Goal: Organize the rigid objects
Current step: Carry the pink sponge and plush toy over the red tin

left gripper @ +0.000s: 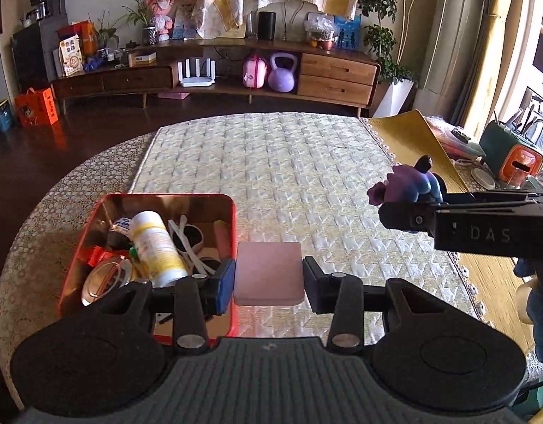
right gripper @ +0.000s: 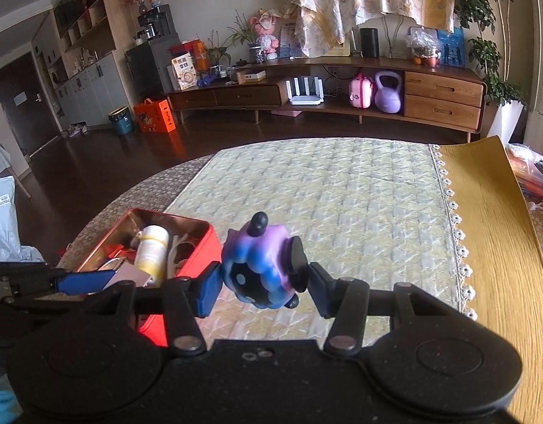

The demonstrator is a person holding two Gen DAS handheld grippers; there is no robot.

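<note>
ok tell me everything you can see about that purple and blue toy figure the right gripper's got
The toy figure is a small lumpy piece, glossy like hard plastic or vinyl, shaded purple on top through blue to a black underside with pale spots. A dark rounded knob sticks up from its top and dark nubs jut out low down. It is held in the air over the quilted mat, clamped between the two fingers of the right hand-held gripper, just right of the red tin. Nothing else touches it.

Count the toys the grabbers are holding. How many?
2. The right gripper clamps a purple-blue toy figure above the table; the left gripper holds a pink flat block beside the red tin.
</note>
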